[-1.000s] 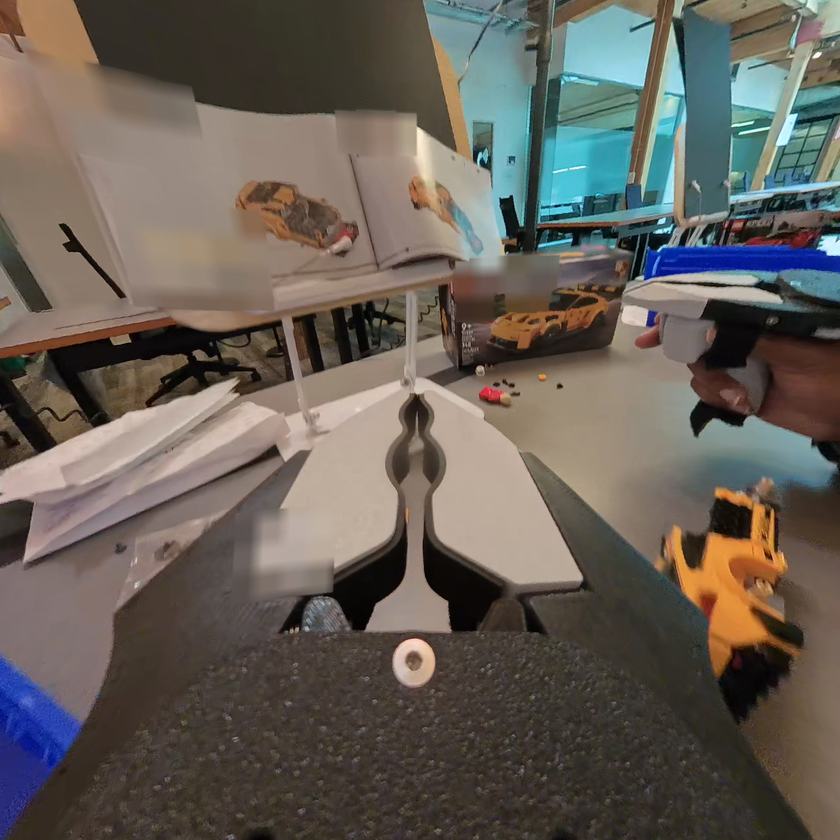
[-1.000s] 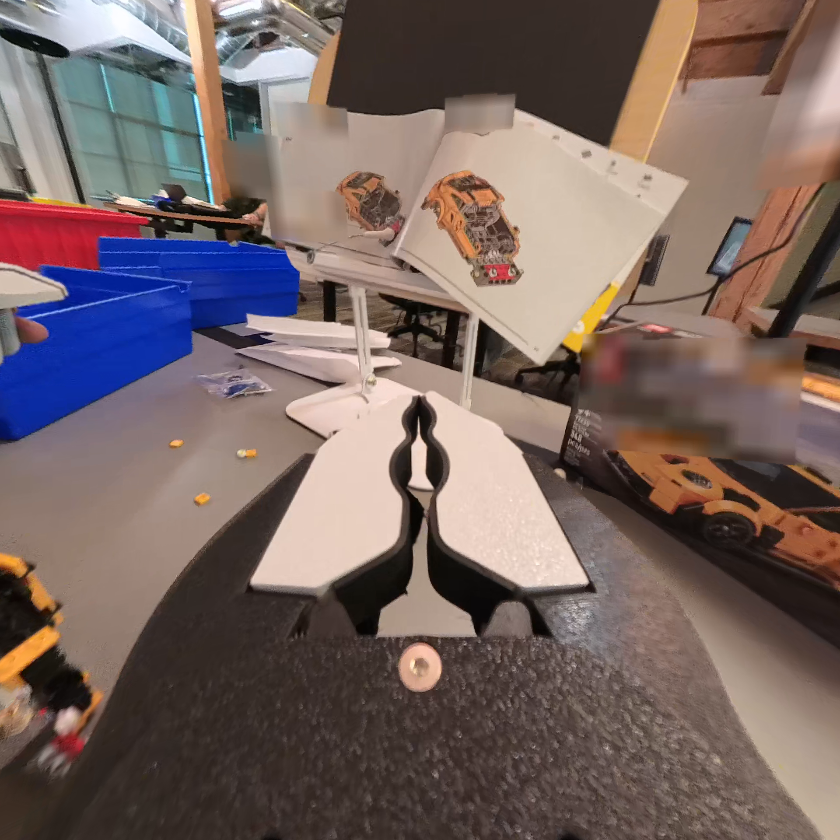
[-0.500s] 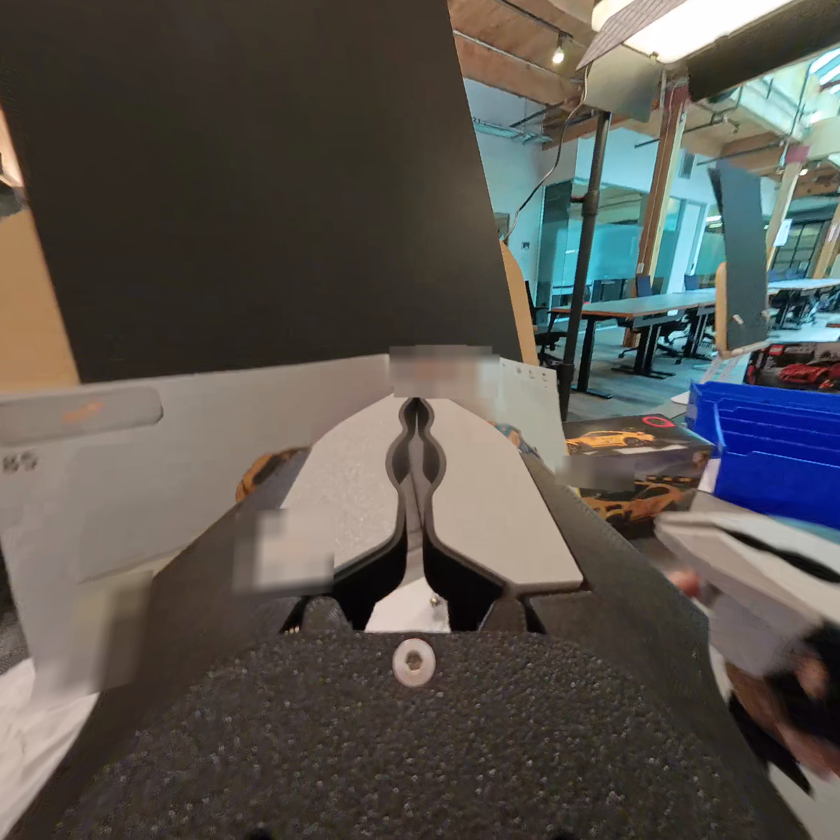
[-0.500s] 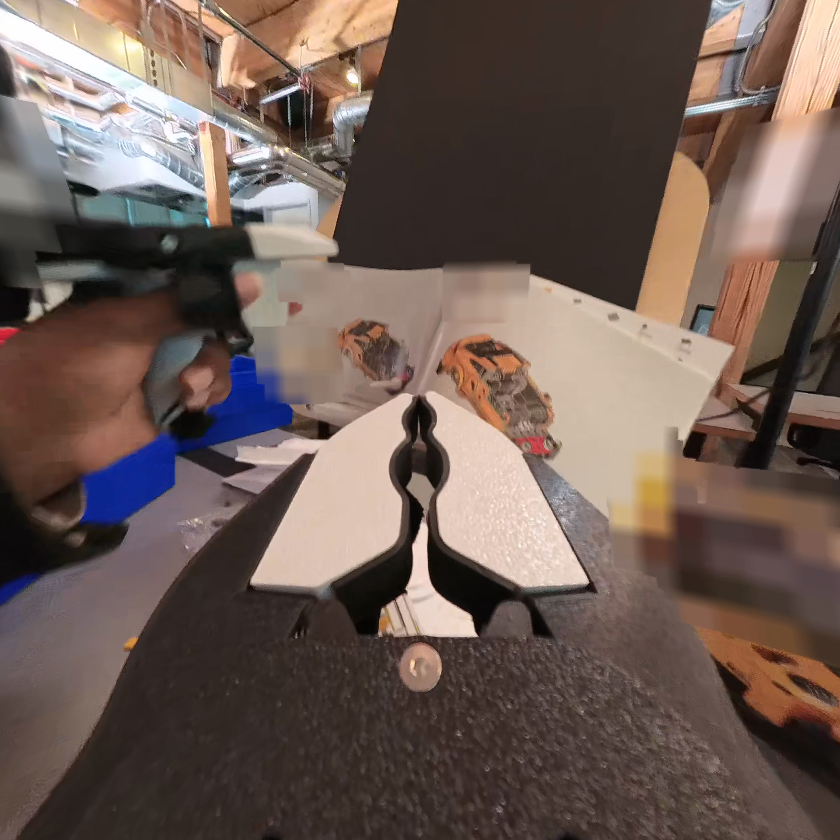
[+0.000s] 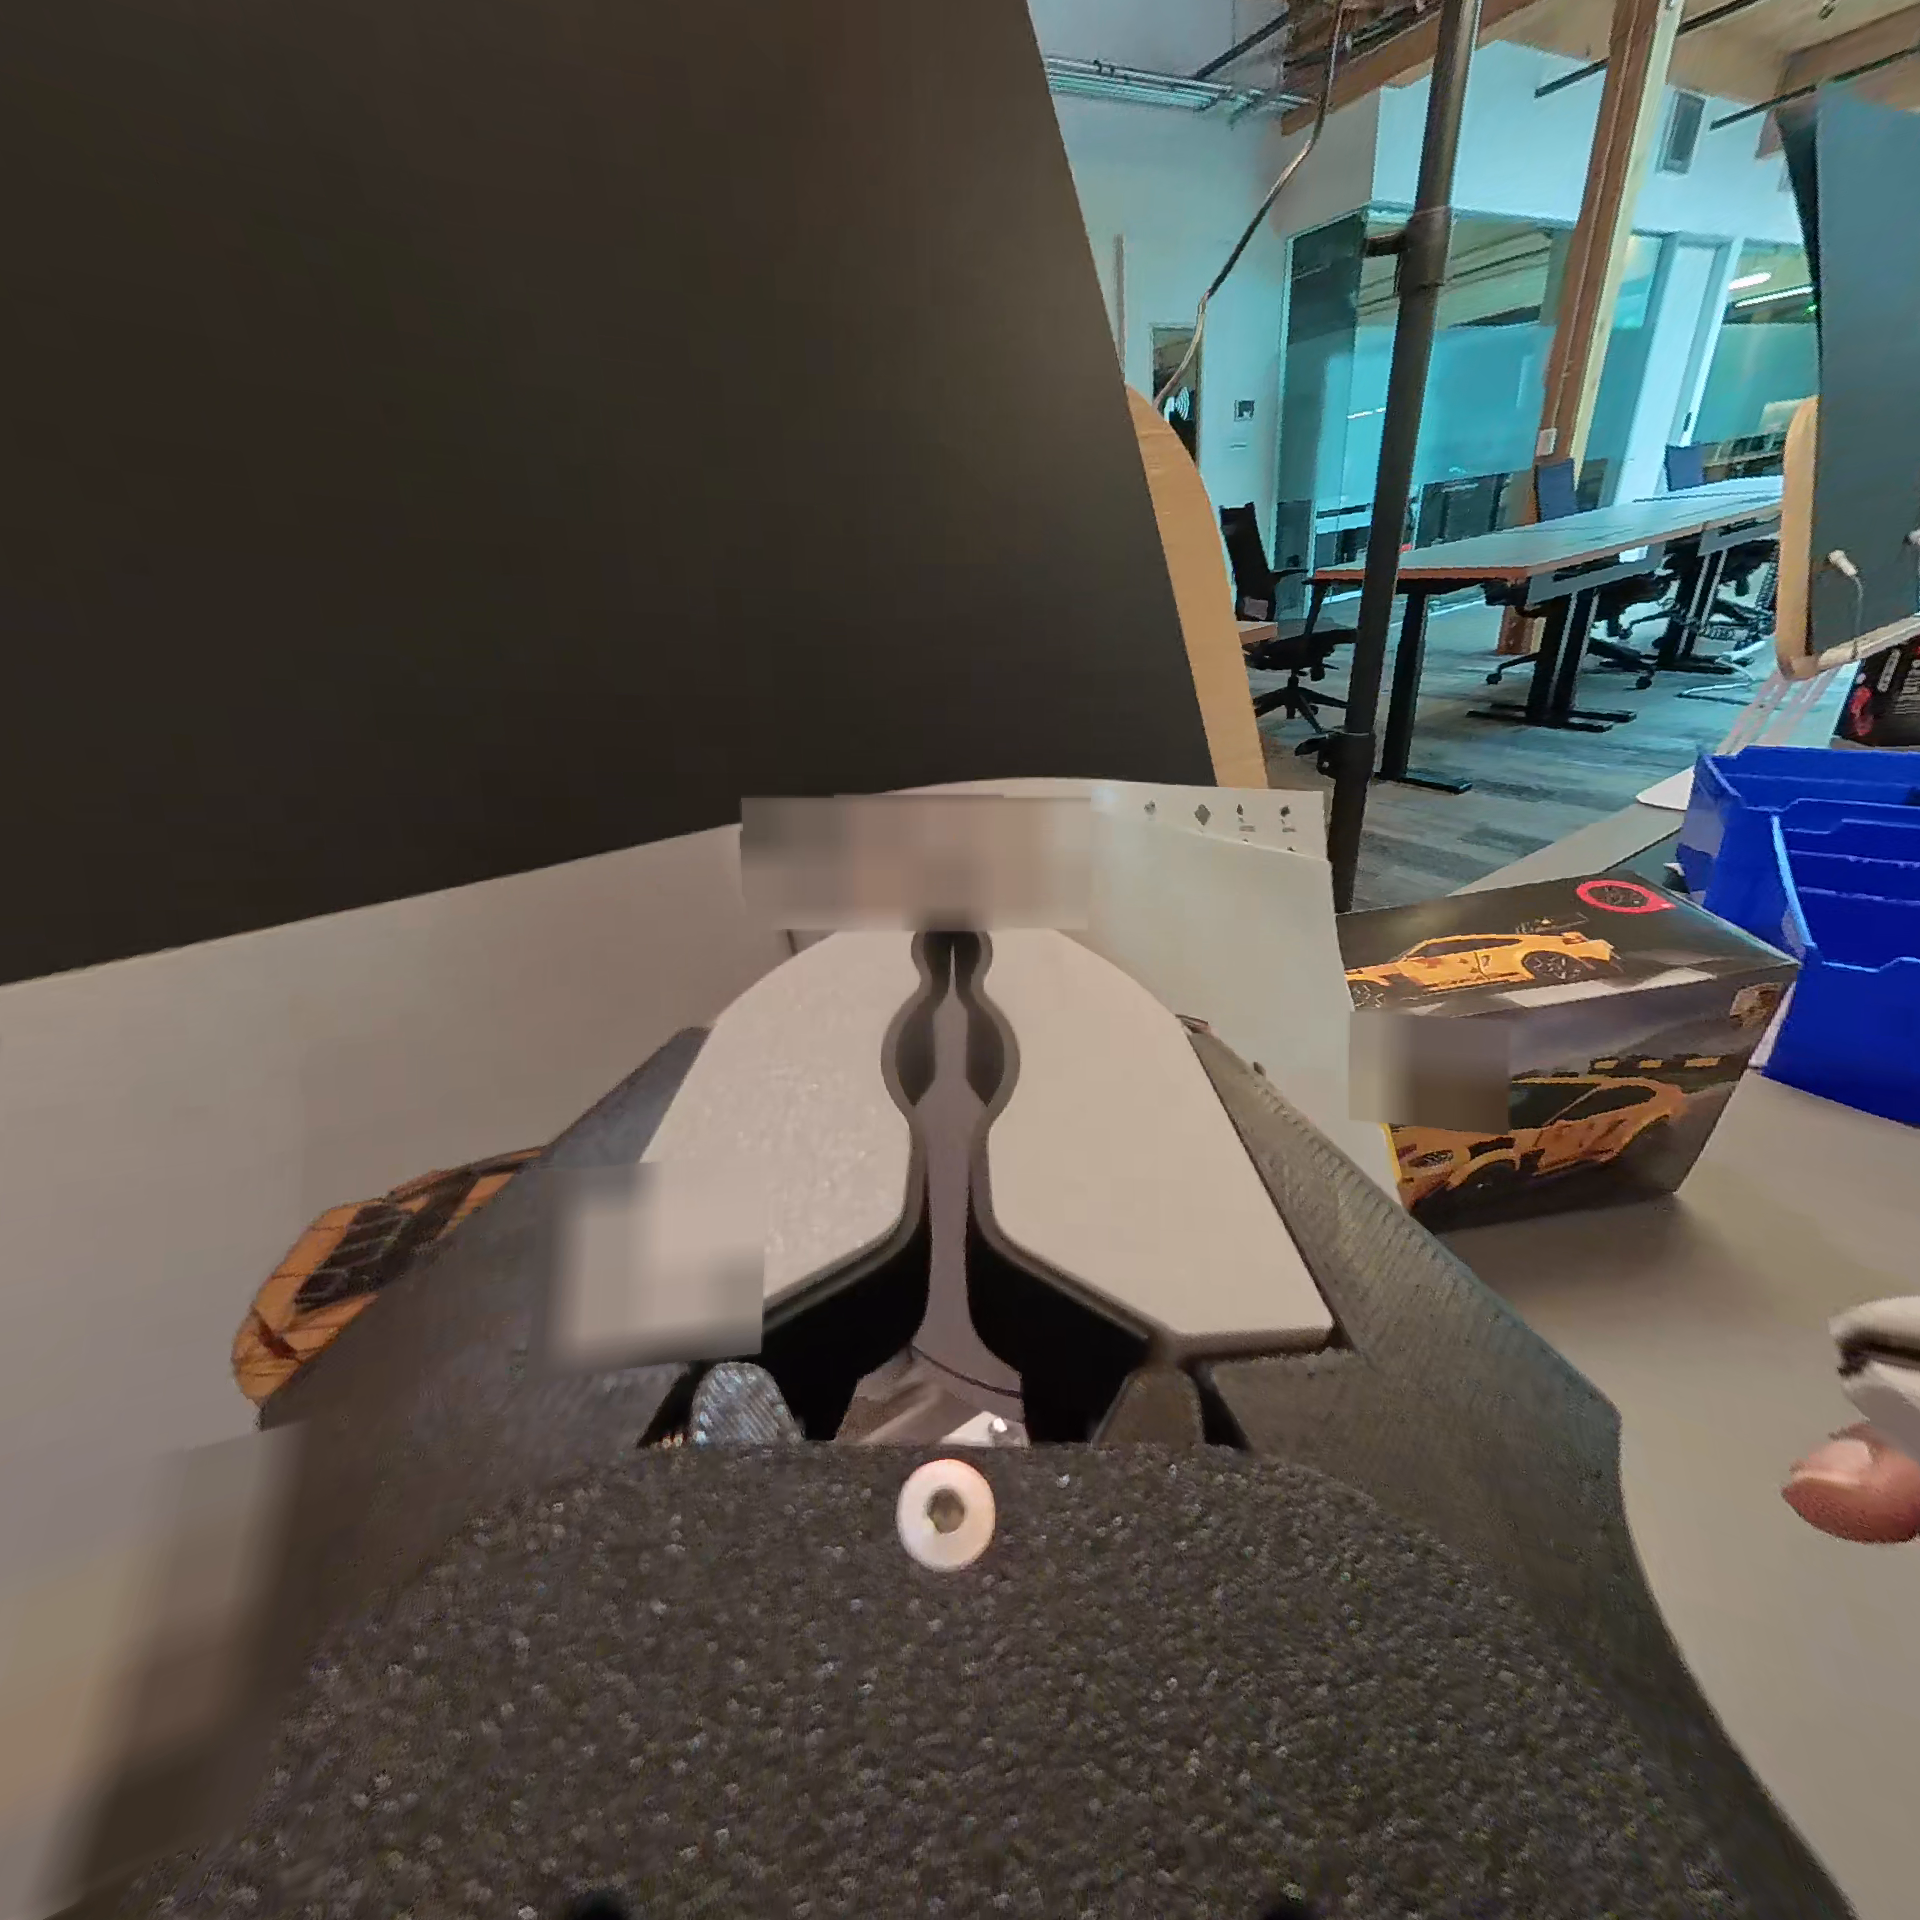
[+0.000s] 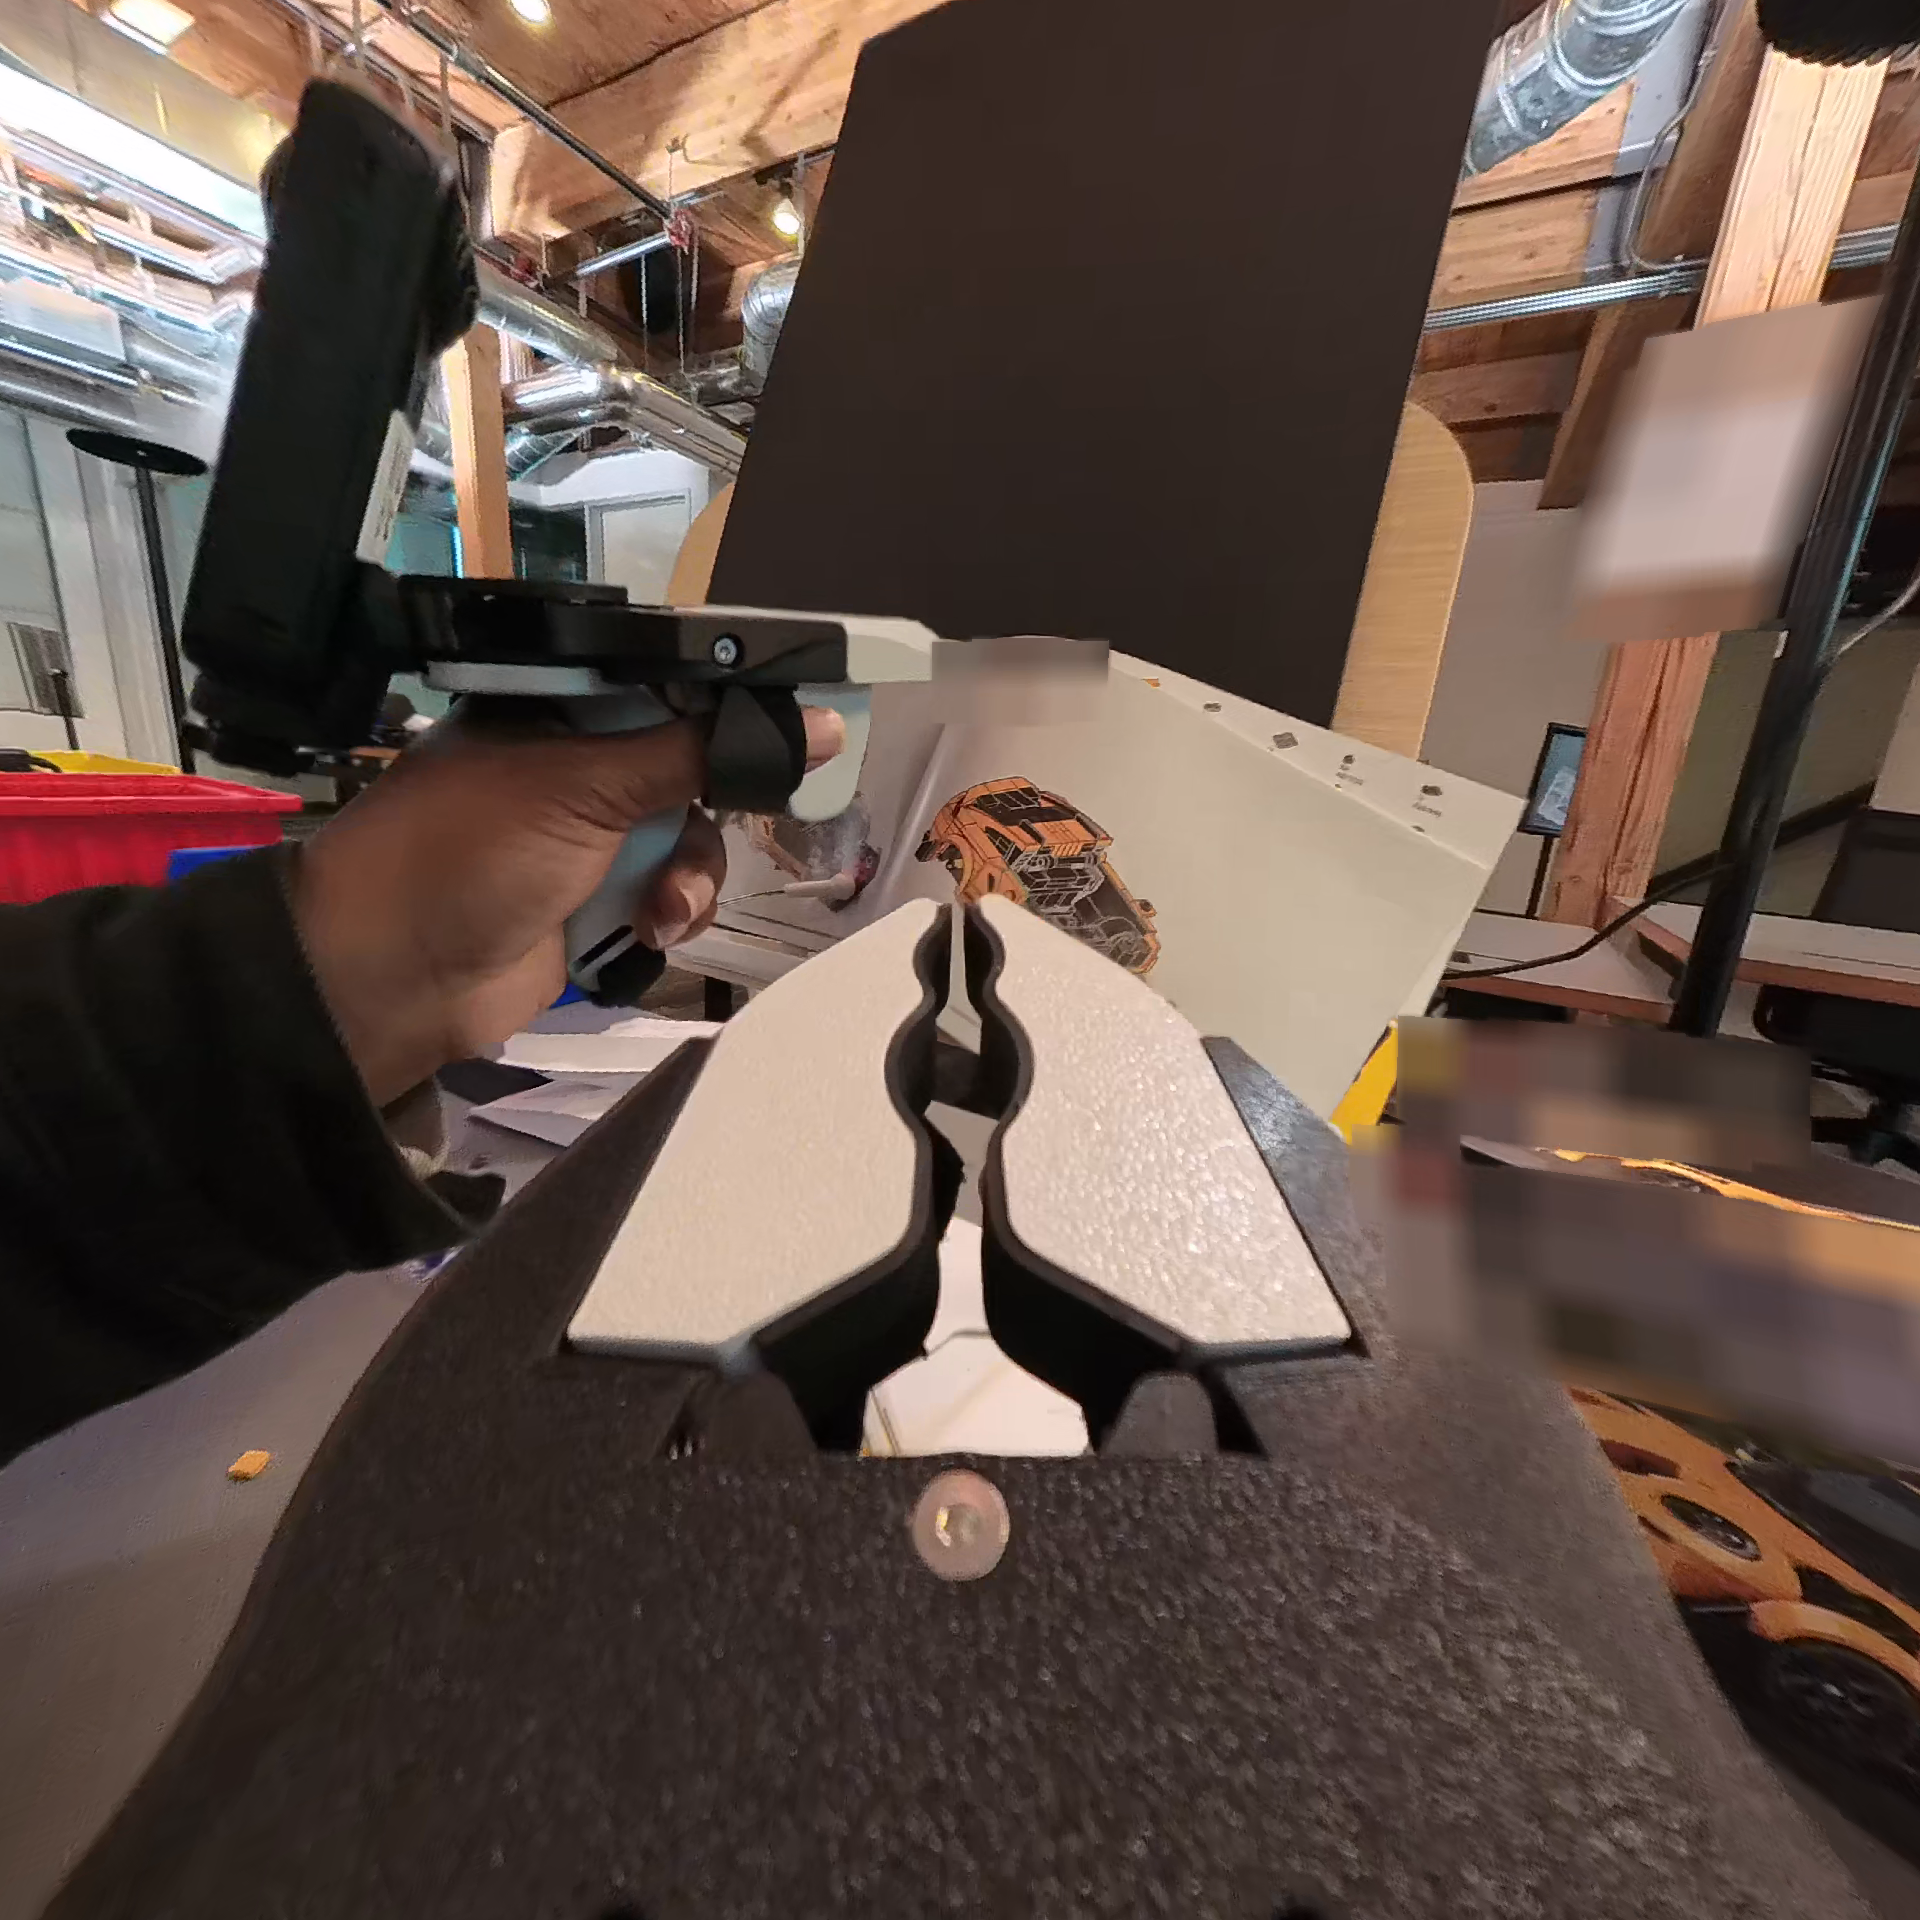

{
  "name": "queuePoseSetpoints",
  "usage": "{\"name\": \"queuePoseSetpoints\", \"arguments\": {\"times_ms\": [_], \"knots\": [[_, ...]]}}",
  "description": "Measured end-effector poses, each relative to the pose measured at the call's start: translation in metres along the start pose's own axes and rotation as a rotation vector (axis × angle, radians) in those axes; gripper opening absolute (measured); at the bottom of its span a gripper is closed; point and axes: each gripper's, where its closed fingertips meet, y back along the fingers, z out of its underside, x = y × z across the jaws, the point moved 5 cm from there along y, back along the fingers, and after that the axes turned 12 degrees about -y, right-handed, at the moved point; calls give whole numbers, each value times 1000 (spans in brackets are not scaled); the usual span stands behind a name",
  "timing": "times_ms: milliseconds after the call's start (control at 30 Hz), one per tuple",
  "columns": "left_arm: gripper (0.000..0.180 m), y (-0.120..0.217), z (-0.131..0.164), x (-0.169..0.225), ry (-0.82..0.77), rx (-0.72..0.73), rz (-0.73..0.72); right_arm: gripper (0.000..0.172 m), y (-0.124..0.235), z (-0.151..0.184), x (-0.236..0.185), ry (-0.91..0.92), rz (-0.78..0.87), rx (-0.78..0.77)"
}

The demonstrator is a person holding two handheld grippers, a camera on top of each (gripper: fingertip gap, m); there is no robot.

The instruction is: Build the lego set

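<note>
- The left gripper [image 5: 951,940] has its jaws pressed together at mid-frame in its own view. The very tips run under a blurred patch, so I cannot tell whether they touch anything.
- In the right wrist view, the same gripper shows at upper left, held level by a hand [image 6: 499,862]. Its nose reaches the top edge of the open instruction booklet [image 6: 1299,862].
- The right gripper [image 6: 958,914] has its jaws all but closed, with only a hairline slit between the tips and nothing in them. It points at the lower middle of the booklet, near the spine, and stands short of the page.
- The booklet stands propped open at mid-frame in front of a black panel [image 5: 520,416]. Both pages show drawings of an orange car, and a white-tipped wire clip [image 6: 821,888] rests on the left page.
- The pages look flat, with none lifted or partly turned.
- At the right of the left wrist view, a dark box [image 5: 1558,1039] printed with yellow cars sits on the grey bench [image 5: 1714,1403], with blue bins [image 5: 1849,883] just beyond it.
- In the right wrist view, loose white sheets [image 6: 582,1070] lie under the hand. One small orange piece [image 6: 247,1463] lies at lower left.
</note>
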Motion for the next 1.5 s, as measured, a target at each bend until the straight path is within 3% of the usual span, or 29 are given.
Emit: {"name": "queuePoseSetpoints", "arguments": {"times_ms": [467,1500], "knots": [[0,31,11,9,97,73,7,3,-1,6,2,23,4,-20],[0,20,-3,15,41,115,46,4,-4,20,-4,18,-19,-72]]}}
